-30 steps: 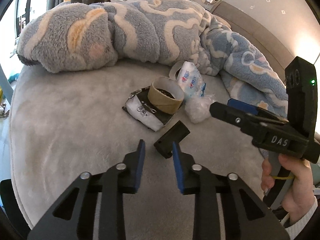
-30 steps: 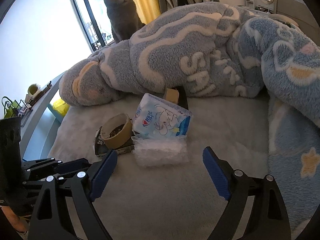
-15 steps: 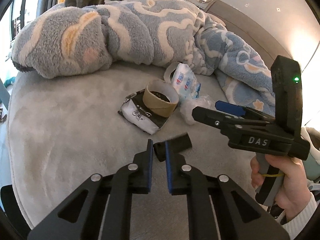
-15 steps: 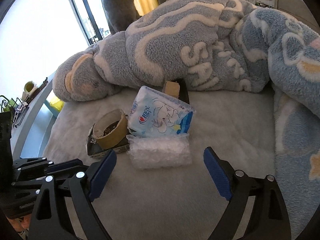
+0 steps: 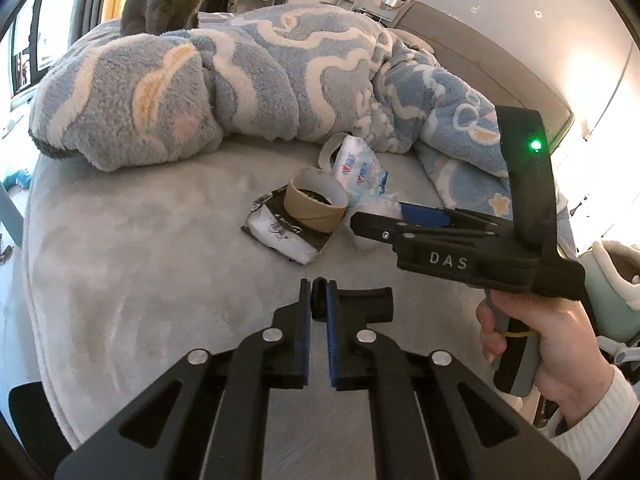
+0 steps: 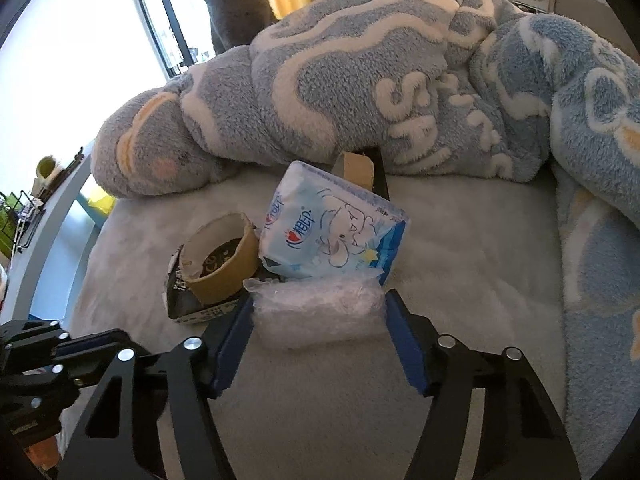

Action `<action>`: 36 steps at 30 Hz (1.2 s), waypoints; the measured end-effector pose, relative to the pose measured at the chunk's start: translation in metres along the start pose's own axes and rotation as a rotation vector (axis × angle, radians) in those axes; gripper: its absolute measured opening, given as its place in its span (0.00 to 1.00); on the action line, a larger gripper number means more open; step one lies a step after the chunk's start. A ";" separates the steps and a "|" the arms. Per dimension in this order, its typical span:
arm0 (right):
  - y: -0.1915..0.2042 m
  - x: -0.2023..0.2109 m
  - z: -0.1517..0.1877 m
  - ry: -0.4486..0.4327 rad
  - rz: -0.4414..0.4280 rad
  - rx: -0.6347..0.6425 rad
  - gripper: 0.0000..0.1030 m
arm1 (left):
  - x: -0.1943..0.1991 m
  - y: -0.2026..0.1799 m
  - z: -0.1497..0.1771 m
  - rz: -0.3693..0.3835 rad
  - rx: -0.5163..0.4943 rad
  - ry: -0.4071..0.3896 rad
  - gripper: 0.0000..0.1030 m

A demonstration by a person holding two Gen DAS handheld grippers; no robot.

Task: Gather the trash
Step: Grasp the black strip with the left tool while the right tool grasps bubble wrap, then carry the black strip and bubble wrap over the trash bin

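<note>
My left gripper (image 5: pixel 318 294) is shut on one end of a small black plastic piece (image 5: pixel 368 304), which lies on the grey bed cover (image 5: pixel 140 280). In the right wrist view, a wad of clear bubble plastic (image 6: pixel 316 296) sits between the blue pads of my right gripper (image 6: pixel 318 320). Its jaws are closing, and both pads touch the wad's sides. Behind the wad lie a blue-and-white tissue pack (image 6: pixel 332 236), a brown cardboard tape core (image 6: pixel 220 260) and a black-and-white packet (image 6: pixel 180 300). The left wrist view shows the right gripper (image 5: pixel 384 216) reaching in at the wad (image 5: pixel 380 208).
A thick blue-and-white fleece blanket (image 6: pixel 360 80) is heaped along the far side of the bed. A grey cat (image 6: pixel 236 0) stands behind it by the window. Another cardboard roll (image 6: pixel 354 166) pokes out behind the tissue pack. A hand (image 5: pixel 552 344) holds the right gripper's handle.
My left jaws closed onto the black piece. The right gripper came closer to the plastic wad, and its jaws narrowed from wide apart to the wad's sides.
</note>
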State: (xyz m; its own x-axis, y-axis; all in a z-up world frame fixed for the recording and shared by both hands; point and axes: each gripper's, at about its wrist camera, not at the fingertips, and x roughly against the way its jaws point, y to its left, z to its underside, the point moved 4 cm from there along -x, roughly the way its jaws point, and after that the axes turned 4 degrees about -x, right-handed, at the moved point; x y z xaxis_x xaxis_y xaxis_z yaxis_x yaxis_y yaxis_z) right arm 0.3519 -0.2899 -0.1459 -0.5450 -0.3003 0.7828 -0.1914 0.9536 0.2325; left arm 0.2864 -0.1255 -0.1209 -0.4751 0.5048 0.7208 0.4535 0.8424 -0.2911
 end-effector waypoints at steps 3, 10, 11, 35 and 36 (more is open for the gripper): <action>0.004 0.002 0.000 -0.006 0.031 0.008 0.58 | 0.008 0.004 0.001 -0.015 -0.002 -0.007 0.08; 0.016 0.021 0.002 -0.040 0.028 0.008 0.58 | 0.039 0.015 0.007 -0.082 0.001 -0.041 0.08; 0.019 0.024 0.002 -0.046 0.021 0.011 0.58 | 0.043 0.016 0.008 -0.096 0.002 -0.046 0.08; 0.140 0.066 0.029 -0.101 -0.152 0.143 0.58 | 0.141 0.065 0.053 -0.262 0.065 -0.123 0.08; 0.145 0.067 0.030 -0.100 -0.158 0.148 0.58 | 0.144 0.068 0.054 -0.264 0.069 -0.125 0.08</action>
State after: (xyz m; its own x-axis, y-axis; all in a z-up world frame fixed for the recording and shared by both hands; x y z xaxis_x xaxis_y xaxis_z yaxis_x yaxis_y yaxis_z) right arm 0.2630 -0.1720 -0.0768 -0.5758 -0.4535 0.6803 -0.3941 0.8830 0.2550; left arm 0.2076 0.0144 -0.0710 -0.6611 0.2822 0.6952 0.2517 0.9563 -0.1487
